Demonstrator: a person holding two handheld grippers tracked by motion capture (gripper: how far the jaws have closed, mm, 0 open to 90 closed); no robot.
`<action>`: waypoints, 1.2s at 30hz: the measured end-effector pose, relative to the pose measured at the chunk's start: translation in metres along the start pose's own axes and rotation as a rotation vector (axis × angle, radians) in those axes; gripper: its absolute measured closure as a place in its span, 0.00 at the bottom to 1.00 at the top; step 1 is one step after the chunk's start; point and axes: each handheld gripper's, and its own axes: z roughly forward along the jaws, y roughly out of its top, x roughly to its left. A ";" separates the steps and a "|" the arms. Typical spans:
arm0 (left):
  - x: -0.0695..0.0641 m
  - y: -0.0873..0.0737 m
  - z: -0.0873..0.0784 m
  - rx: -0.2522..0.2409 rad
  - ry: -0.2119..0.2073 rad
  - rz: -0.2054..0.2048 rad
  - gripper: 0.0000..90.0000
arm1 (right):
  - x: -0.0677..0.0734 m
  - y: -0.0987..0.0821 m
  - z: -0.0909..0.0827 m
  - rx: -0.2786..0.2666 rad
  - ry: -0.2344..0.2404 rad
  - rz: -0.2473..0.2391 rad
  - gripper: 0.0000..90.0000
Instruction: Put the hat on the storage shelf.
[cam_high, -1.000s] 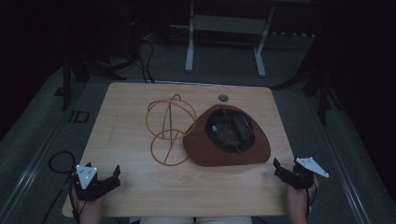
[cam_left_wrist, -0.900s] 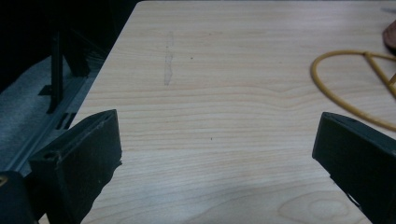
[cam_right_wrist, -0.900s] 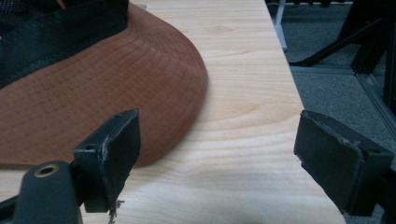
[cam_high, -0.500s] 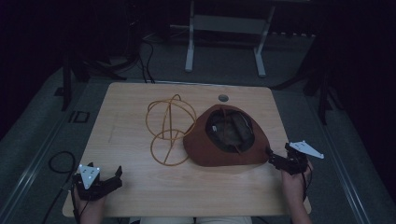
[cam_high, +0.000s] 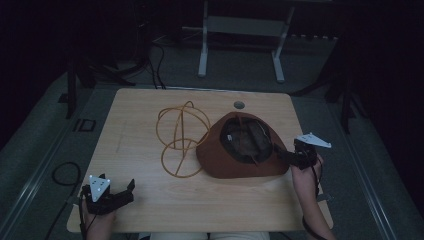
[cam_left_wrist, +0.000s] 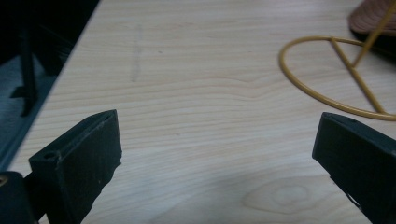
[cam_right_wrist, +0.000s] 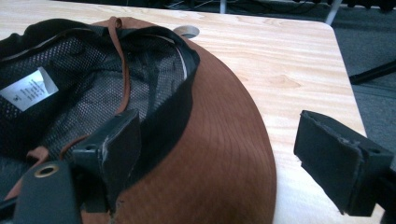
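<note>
A brown hat (cam_high: 240, 150) lies upside down on the right half of the wooden table (cam_high: 140, 125), its dark mesh lining and white label facing up. A gold wire stand (cam_high: 180, 135) lies on its side to the hat's left. My right gripper (cam_high: 281, 154) is open at the hat's right brim. In the right gripper view the brown brim (cam_right_wrist: 224, 172) sits between the jaws, with one jaw over the lining. My left gripper (cam_high: 125, 192) rests open near the table's front left corner. Its view shows bare wood and the stand's ring (cam_left_wrist: 336, 74).
A round cable hole (cam_high: 239, 105) sits near the table's far edge. A metal frame (cam_high: 240, 35) stands on the dark floor beyond the table. A cable (cam_high: 62, 175) loops on the floor to the left.
My right gripper has moved left and forward from the table's right edge to the hat's brim. My left gripper has stayed nearly still.
</note>
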 end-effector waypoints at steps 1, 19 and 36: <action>-0.001 0.000 0.000 0.004 -0.010 -0.002 0.02 | 0.001 0.003 0.003 0.002 0.004 -0.005 0.16; -0.006 0.001 0.002 0.064 -0.046 0.014 0.02 | 0.023 0.037 0.057 0.142 0.051 -0.063 0.15; -0.011 0.001 0.004 0.087 -0.077 0.057 0.02 | 0.031 0.052 0.115 0.288 -0.016 -0.129 0.25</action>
